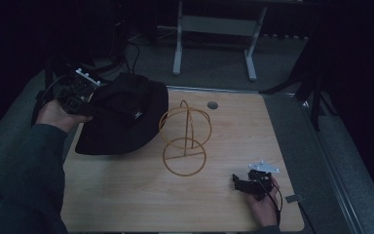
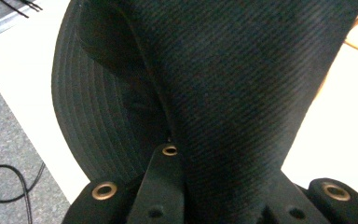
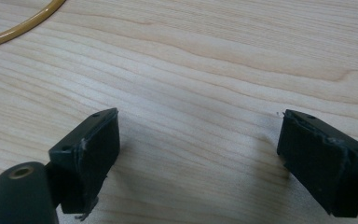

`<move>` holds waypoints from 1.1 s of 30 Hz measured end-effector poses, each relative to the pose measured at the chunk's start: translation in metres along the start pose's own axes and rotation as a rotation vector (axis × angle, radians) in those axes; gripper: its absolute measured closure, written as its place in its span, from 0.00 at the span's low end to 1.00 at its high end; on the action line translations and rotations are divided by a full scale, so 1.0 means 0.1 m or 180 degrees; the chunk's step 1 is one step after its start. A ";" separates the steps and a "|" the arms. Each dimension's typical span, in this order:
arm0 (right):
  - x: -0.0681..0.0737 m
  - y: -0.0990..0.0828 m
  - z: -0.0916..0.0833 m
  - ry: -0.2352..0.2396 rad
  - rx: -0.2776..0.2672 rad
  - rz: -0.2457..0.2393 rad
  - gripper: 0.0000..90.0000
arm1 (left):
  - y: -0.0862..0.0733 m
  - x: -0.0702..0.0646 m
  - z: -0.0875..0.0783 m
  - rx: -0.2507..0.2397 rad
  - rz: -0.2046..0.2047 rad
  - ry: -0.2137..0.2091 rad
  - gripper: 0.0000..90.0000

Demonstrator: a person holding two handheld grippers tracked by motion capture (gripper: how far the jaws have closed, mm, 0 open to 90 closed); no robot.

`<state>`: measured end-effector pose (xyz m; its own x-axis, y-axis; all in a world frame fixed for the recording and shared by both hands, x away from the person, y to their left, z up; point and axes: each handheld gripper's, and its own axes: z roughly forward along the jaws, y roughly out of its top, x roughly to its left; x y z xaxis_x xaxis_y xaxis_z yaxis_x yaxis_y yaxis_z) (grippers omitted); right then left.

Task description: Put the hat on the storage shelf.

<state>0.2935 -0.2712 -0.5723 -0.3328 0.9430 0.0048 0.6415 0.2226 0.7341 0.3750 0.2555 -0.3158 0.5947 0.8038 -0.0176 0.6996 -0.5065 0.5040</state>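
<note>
A black bucket hat (image 1: 126, 114) lies at the table's far left, its brim partly over the edge. My left gripper (image 1: 90, 97) comes at it from the left, held in a hand, and is shut on the hat's fabric (image 2: 223, 84), which bunches between the jaws (image 2: 223, 198). A yellow wire hat stand (image 1: 185, 141), a dome of hoops on a ring base, sits at the table's middle, just right of the hat. My right gripper (image 1: 238, 181) rests low near the front right corner; its pads (image 3: 93, 149) stand wide apart over bare wood, with the stand's ring (image 3: 18, 28) off to one side.
The light wooden table (image 1: 233, 136) has a round cable hole (image 1: 213, 105) at the back. A small grey tab (image 1: 293, 198) sticks out at its right edge. A metal desk frame (image 1: 214, 29) stands on the floor beyond. A black cable (image 2: 4, 182) lies on the carpet.
</note>
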 end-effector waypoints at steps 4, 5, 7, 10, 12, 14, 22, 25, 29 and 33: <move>0.00 0.00 0.00 -0.0001 -0.0002 -0.0003 0.14 | 0.02 0.00 -0.05 -0.0009 0.0010 0.0032 0.98; 0.00 0.00 0.00 0.0000 0.0000 0.0000 0.14 | 0.03 0.00 -0.07 -0.0014 0.0008 0.0036 0.98; 0.00 0.00 0.00 0.0000 -0.0001 -0.0002 0.14 | 0.04 0.00 -0.09 -0.0027 0.0000 0.0035 0.98; 0.00 0.00 0.00 -0.0001 0.0002 0.0000 0.14 | 0.05 0.03 -0.13 -0.0046 -0.0017 0.0019 0.98; 0.00 0.00 0.00 0.0000 0.0004 -0.0001 0.14 | 0.05 0.04 -0.16 -0.0050 -0.0009 0.0017 0.98; 0.00 0.00 0.00 0.0001 0.0005 0.0002 0.14 | 0.06 0.05 -0.19 -0.0068 -0.0003 0.0009 0.98; 0.00 0.00 0.00 -0.0001 0.0001 -0.0006 0.14 | 0.08 0.07 -0.31 -0.0150 0.0011 -0.0070 0.98; 0.00 0.00 0.00 0.0000 0.0003 -0.0008 0.14 | 0.09 0.07 -0.35 -0.0169 0.0023 -0.0080 0.98; 0.00 0.00 0.00 0.0000 0.0004 -0.0011 0.14 | 0.10 0.06 -0.39 -0.0176 0.0047 -0.0099 0.98; 0.00 0.00 0.00 0.0001 0.0008 -0.0009 0.14 | 0.10 0.06 -0.41 -0.0186 0.0068 -0.0138 0.98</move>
<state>0.2934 -0.2715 -0.5721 -0.3349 0.9423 0.0028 0.6422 0.2260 0.7325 0.3692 0.2679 -0.2751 0.6267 0.7780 -0.0430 0.6629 -0.5033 0.5543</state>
